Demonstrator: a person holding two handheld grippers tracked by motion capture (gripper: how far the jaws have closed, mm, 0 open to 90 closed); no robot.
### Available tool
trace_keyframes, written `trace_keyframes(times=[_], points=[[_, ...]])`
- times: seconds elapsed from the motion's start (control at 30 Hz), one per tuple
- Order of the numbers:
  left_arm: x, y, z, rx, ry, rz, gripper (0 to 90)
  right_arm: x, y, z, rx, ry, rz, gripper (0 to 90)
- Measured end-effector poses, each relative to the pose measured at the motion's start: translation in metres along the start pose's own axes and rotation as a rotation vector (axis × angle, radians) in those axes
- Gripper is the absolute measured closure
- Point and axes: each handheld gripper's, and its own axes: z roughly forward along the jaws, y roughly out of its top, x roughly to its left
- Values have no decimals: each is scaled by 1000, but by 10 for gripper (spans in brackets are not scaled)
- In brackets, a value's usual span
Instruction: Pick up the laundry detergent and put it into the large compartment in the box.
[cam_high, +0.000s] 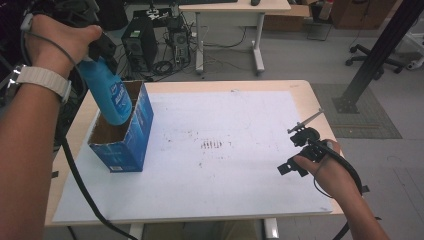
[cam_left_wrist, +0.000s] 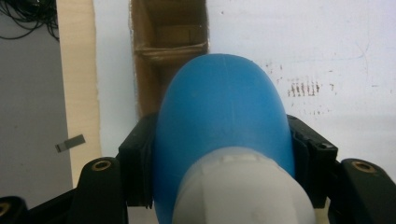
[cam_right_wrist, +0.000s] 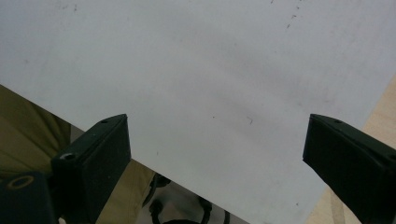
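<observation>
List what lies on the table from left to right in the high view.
Blue box with the blue bottle held over its open top by the left gripper → dark smudges on the white sheet → right gripper near the right edge.

The high view looks forward and down from above the person's side, taking in the whole table (cam_high: 300, 90) and the floor past its far edge. The left gripper view looks steeply down, very close behind a bottle (cam_left_wrist: 222, 121), onto the box (cam_left_wrist: 168, 42) at the table's left edge. The right gripper view looks down, close, at the sheet (cam_right_wrist: 210, 70) near the table's near right corner. All 3 share the sheet.
</observation>
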Motion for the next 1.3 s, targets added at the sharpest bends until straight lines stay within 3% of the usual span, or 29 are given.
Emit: trace_keyframes(times=[0.47, 1.3], points=[[18, 3, 17, 2, 24, -12, 376, 2, 3, 3, 7, -1, 5, 78], [28, -1, 64, 17, 52, -16, 375, 0, 0, 5, 3, 0, 19, 78]])
